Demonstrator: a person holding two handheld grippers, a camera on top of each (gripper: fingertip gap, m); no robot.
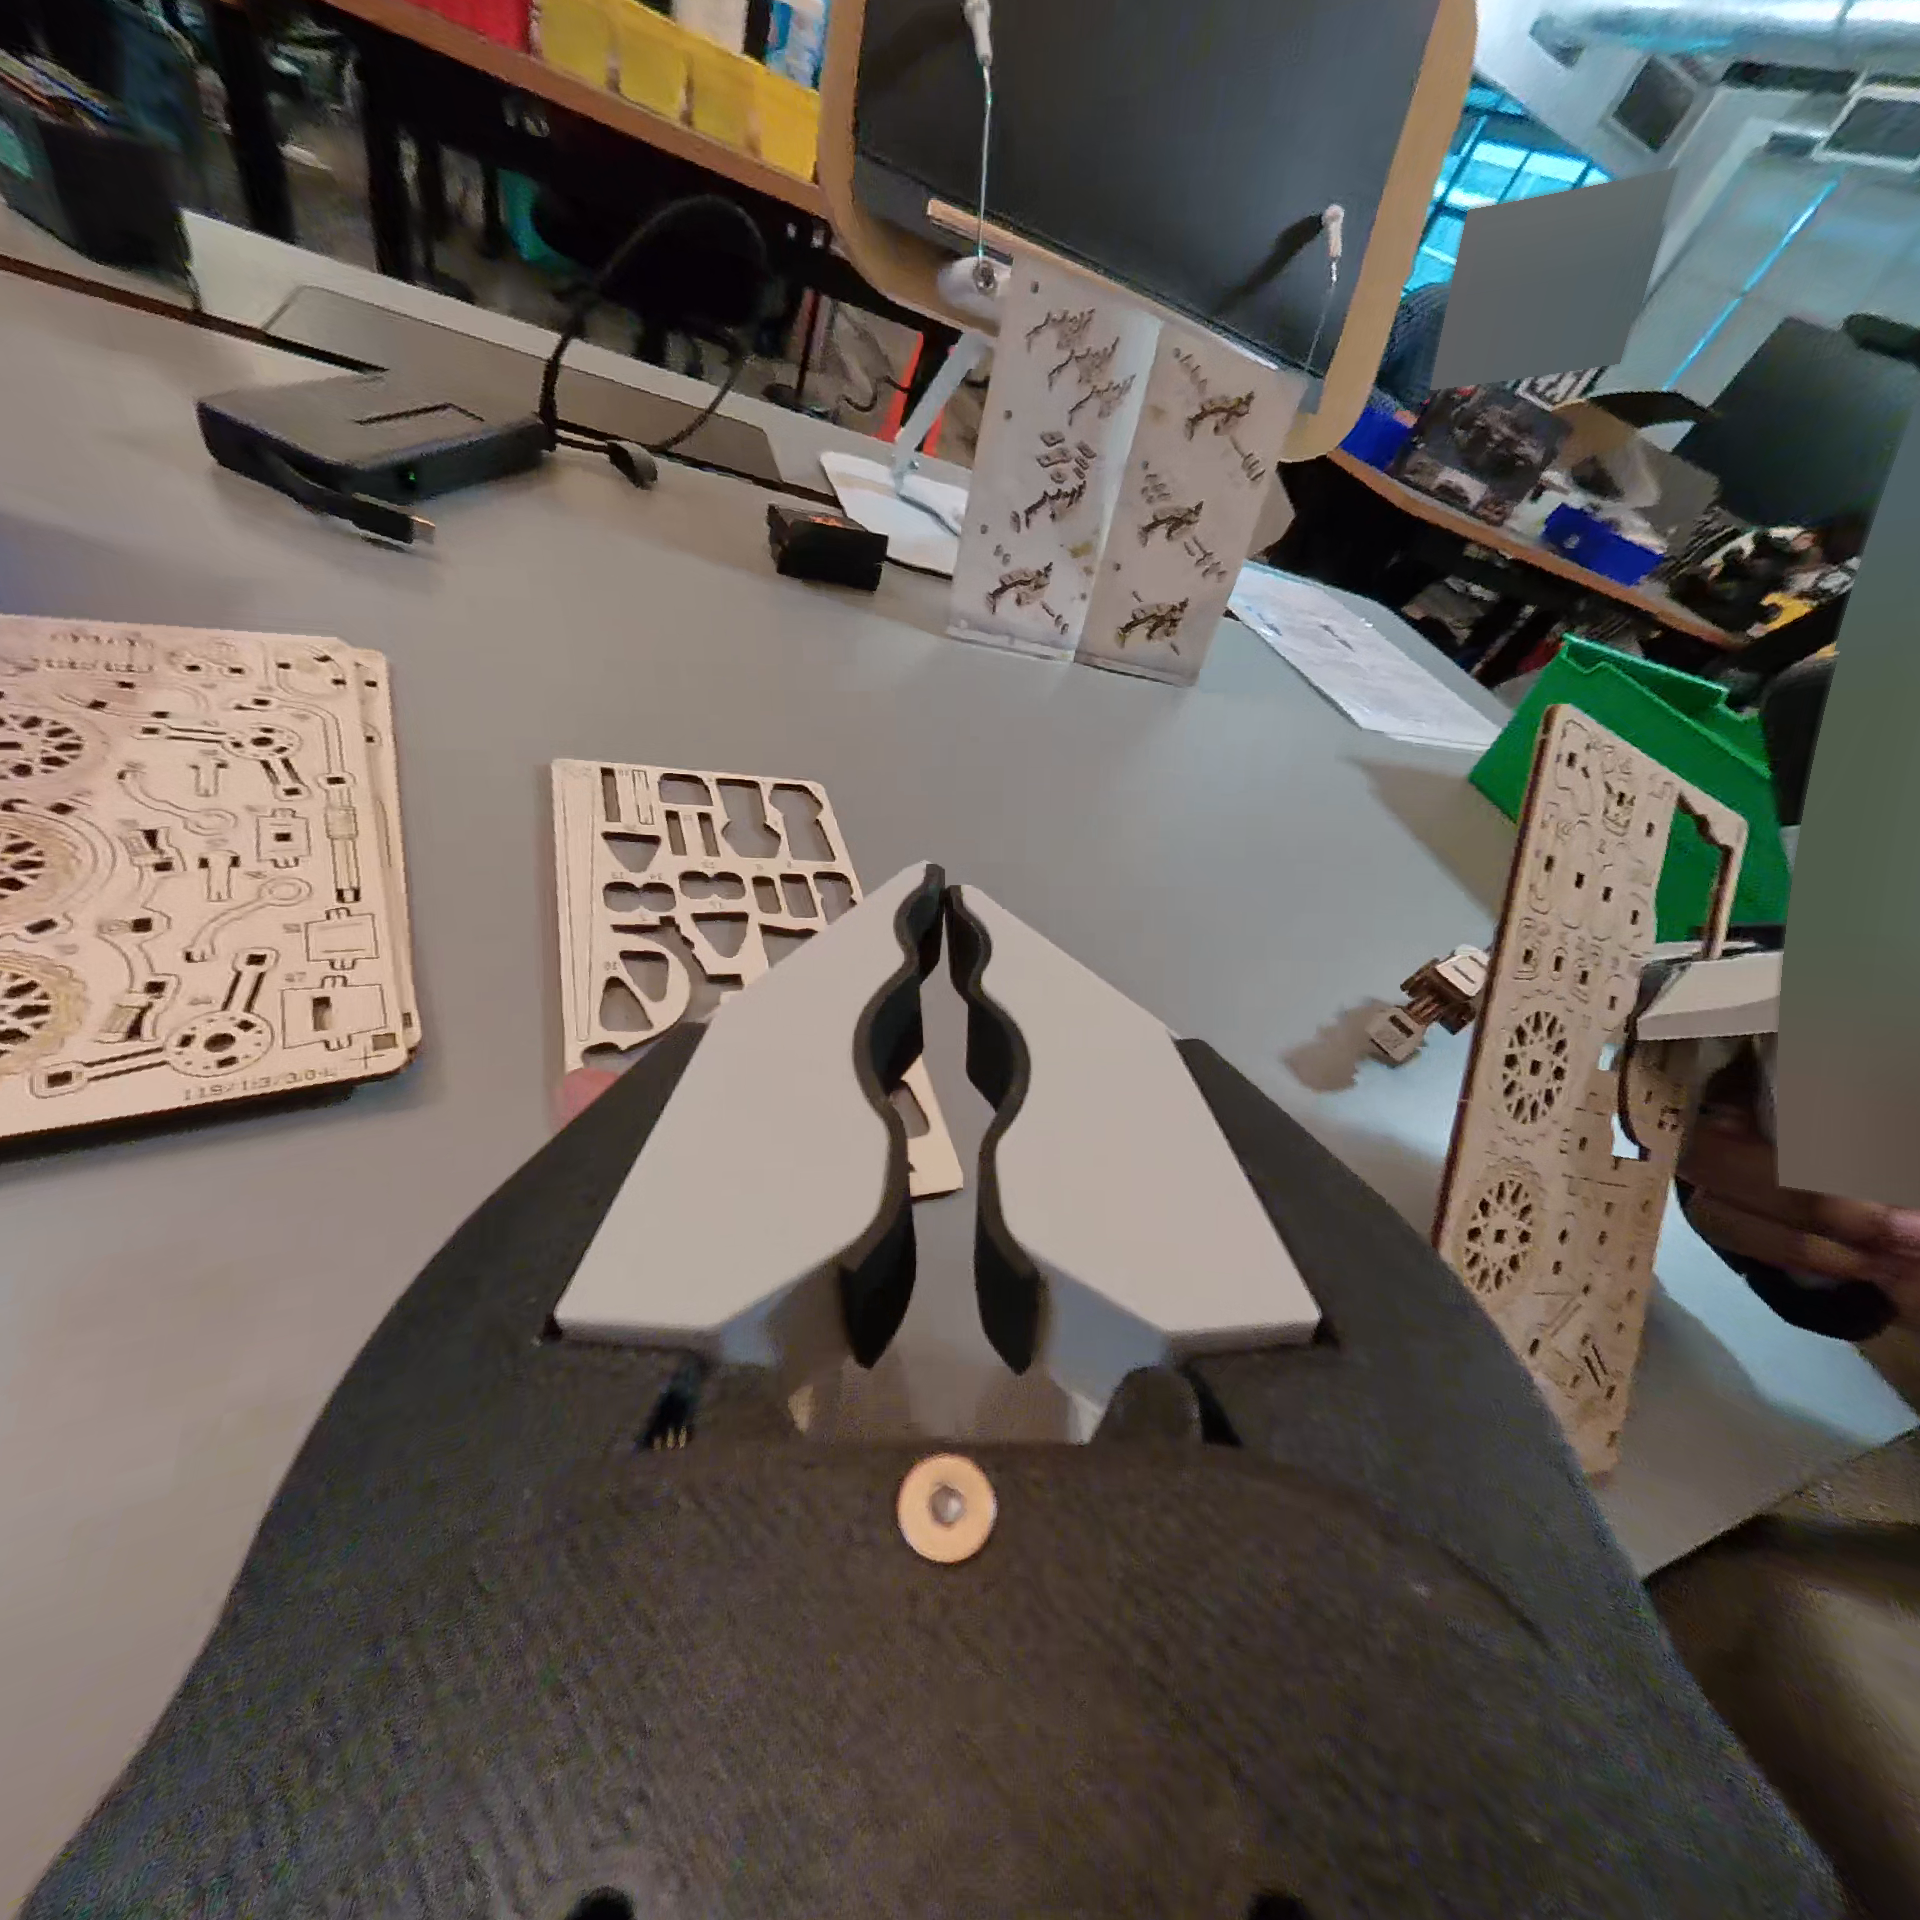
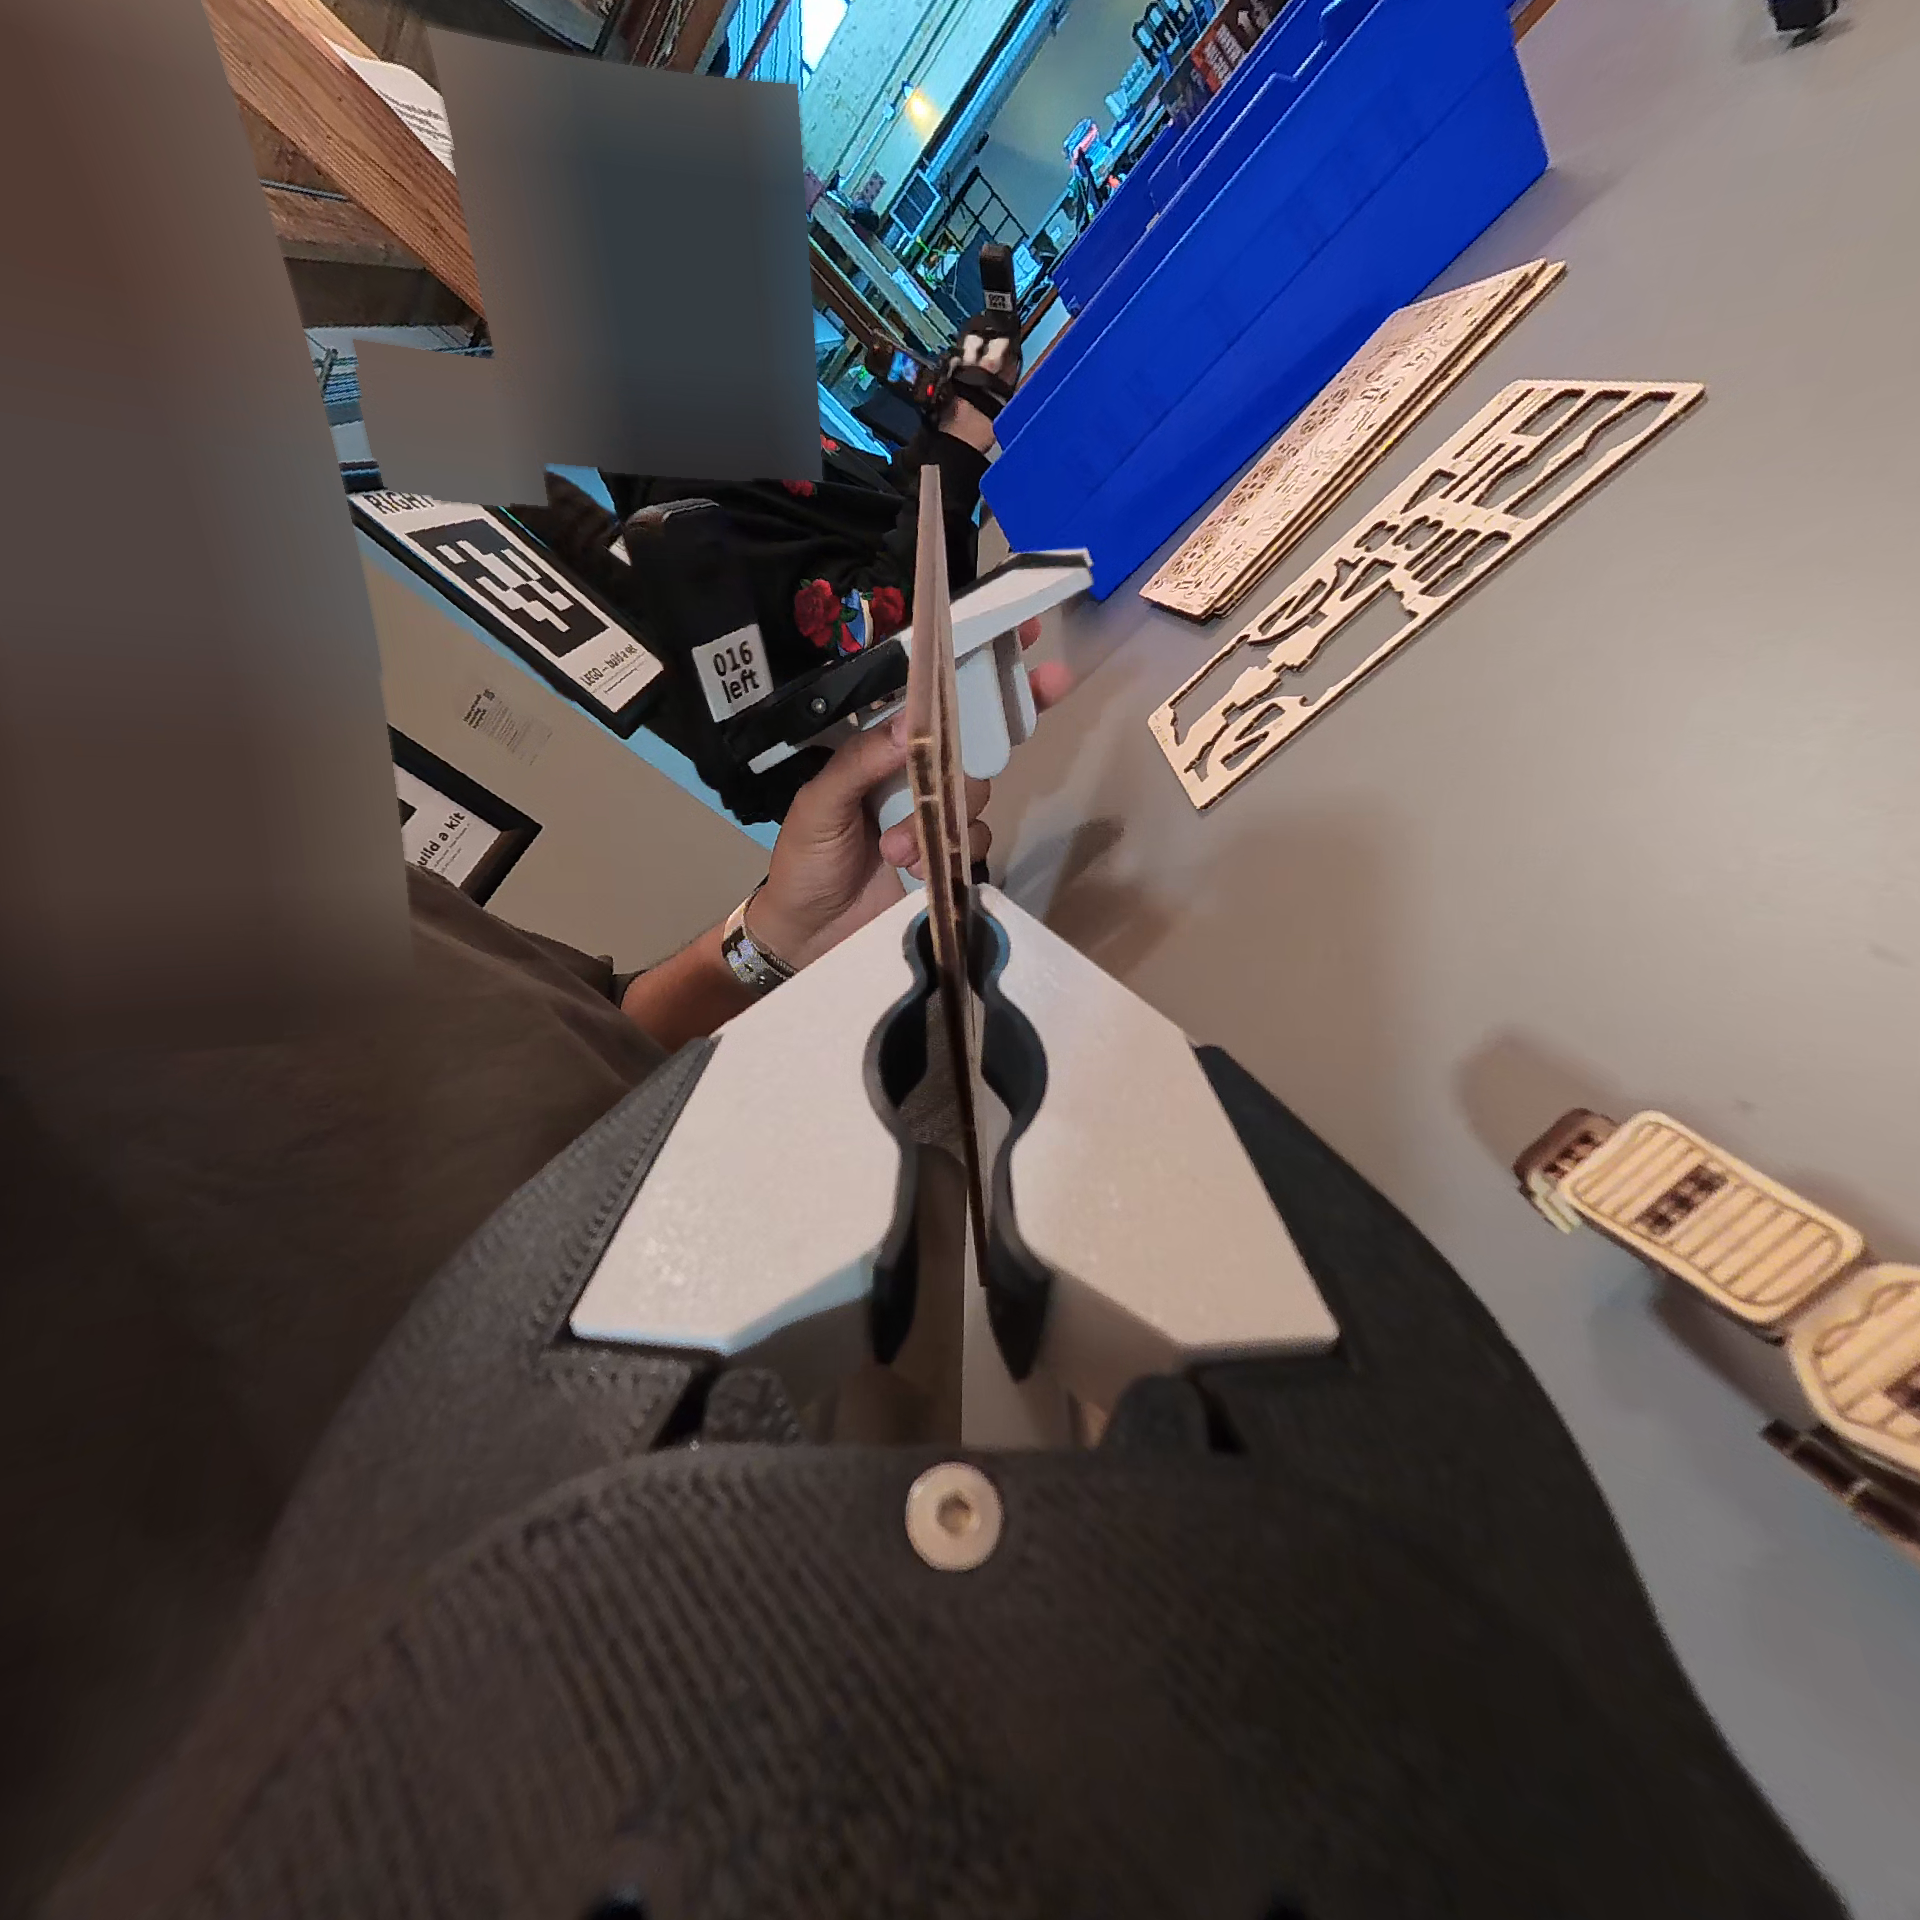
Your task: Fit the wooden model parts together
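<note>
My left gripper (image 1: 942, 896) hovers over the grey table (image 1: 1039, 748), shut, its black fingertips touching with nothing showing between them. Under it lies a punched-out wooden sheet (image 1: 686, 894), which also shows in the right wrist view (image 2: 1434, 582). My right gripper (image 2: 954, 914) is shut on a wooden parts sheet (image 2: 935, 675), seen edge-on and upright. In the left wrist view that sheet (image 1: 1569, 1039) stands on its edge at the right. A small assembled wooden model (image 1: 1439, 997) lies just behind it and shows in the right wrist view (image 2: 1704, 1236).
A stack of uncut wooden sheets (image 1: 187, 862) lies at the left. Standing instruction pages (image 1: 1112, 488), a black box with a cable (image 1: 374, 436), a small black block (image 1: 828, 545) and a paper (image 1: 1351, 655) are at the back. A green bin (image 1: 1621, 748) and blue bins (image 2: 1278, 312) border the table.
</note>
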